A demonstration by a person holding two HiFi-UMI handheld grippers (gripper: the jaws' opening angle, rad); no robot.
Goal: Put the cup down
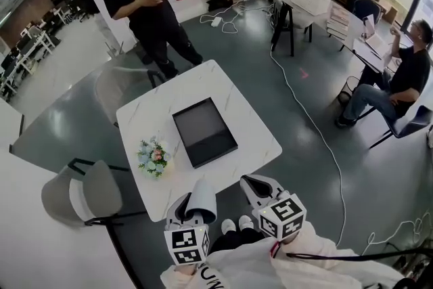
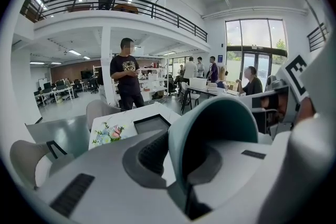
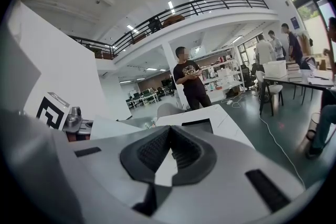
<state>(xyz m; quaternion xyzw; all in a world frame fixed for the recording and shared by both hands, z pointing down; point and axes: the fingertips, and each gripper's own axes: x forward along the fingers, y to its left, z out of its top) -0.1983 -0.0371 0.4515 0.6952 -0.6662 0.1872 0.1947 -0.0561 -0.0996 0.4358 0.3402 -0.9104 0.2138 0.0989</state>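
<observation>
A pale grey-green cup (image 1: pixel 201 201) lies on its side in my left gripper (image 1: pixel 191 208), held in the air just off the near edge of the white marble table (image 1: pixel 223 88). In the left gripper view the cup (image 2: pixel 212 131) fills the middle, its mouth towards the camera and its wall pinched between the jaws; the dark left pad (image 2: pixel 152 152) shows beside it. My right gripper (image 1: pixel 254 182) hovers to the right of it, also off the table's near edge. Its jaws meet at the tips with nothing between them (image 3: pixel 170 147).
On the table lie a black tray (image 1: pixel 203 130) and a small bunch of flowers (image 1: pixel 153 157). A grey chair (image 1: pixel 84 193) stands at the table's left. One person stands beyond the table (image 1: pixel 145 3) and another sits at the right (image 1: pixel 399 81). A cable (image 1: pixel 318 132) runs over the floor.
</observation>
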